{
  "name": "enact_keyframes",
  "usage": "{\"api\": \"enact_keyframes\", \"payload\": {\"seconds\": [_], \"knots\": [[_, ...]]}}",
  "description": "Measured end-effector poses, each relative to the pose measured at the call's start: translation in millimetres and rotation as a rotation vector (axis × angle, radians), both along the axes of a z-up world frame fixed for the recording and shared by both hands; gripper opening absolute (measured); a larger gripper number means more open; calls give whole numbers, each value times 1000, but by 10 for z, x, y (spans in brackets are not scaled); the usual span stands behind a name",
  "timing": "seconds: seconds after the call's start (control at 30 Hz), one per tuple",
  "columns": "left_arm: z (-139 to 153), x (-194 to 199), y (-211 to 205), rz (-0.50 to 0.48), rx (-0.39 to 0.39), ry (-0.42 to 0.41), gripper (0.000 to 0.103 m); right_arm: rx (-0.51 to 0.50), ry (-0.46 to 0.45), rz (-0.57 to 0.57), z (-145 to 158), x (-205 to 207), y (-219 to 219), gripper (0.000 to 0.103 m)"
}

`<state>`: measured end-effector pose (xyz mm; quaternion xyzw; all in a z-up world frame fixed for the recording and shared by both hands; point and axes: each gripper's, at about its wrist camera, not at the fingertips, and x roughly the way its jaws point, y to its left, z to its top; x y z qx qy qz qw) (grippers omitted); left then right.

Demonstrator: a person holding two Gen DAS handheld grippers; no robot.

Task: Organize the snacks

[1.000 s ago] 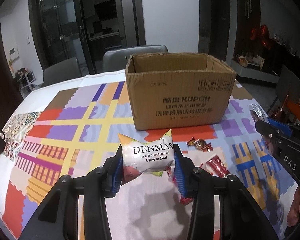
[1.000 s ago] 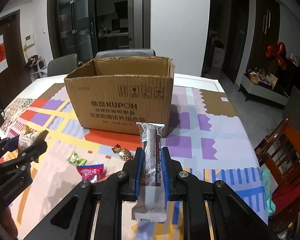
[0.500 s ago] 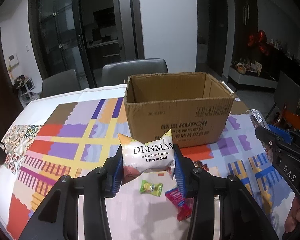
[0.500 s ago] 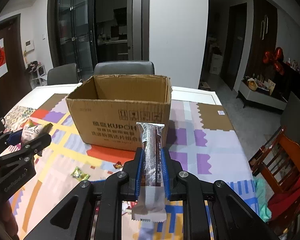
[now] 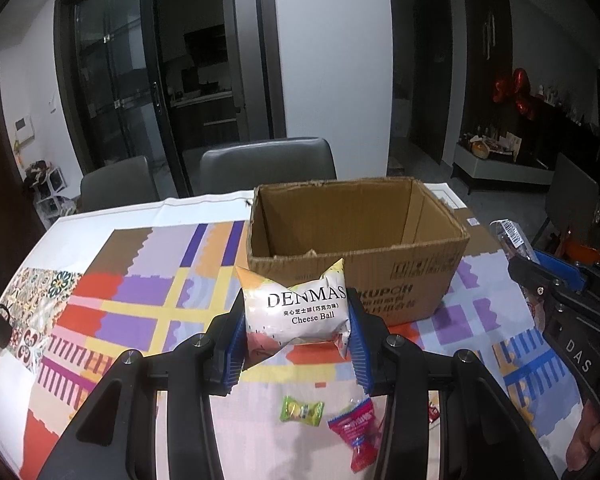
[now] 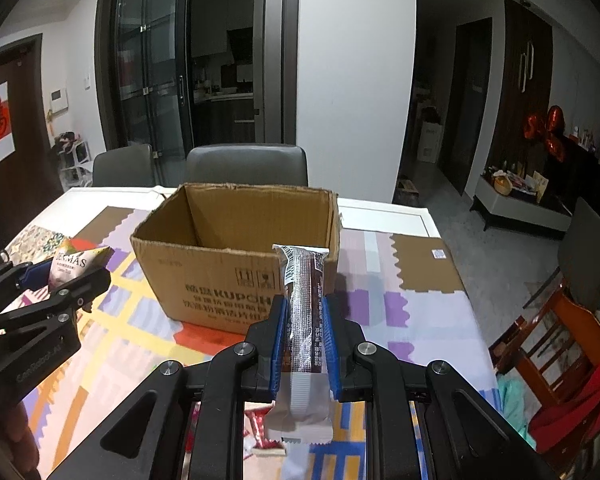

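Left gripper [image 5: 296,334] pinching one Cheese Ball bag [image 5: 296,312], frame centre, above surface [image 5: 148,276]. Right gripper [image 6: 302,338] clamped on one dark snack bar [image 6: 302,304], lower centre. One open cardboard box [image 5: 356,236] just behind both. Two wrapped candies lower centre: green candy [image 5: 302,410], red candy [image 5: 358,434].

We read "DENMAS Cheese Ball" on the snack pouch [image 5: 296,312], "KUPOH" on the cardboard box [image 6: 236,276], "DAS" on the right hand-held gripper [image 5: 516,258].
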<state>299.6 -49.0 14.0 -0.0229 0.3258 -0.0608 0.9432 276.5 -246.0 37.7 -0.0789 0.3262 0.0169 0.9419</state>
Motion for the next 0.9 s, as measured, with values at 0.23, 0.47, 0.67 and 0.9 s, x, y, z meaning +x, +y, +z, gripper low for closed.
{"api": "enact_keyframes", "payload": {"seconds": [0.23,0.47,0.67,0.9], "knots": [[125,160,-4,-2,-5,-18,44,2,-17,7,100,129,52,19],[243,355,-2,-8,-5,-35,44,5,-30,12,180,291,103,19],[294,522,37,-7,-7,-47,44,9,-37,15,232,449,145,19],[324,726,87,-6,-11,-58,44,15,-47,19,279,643,190,19]]}}
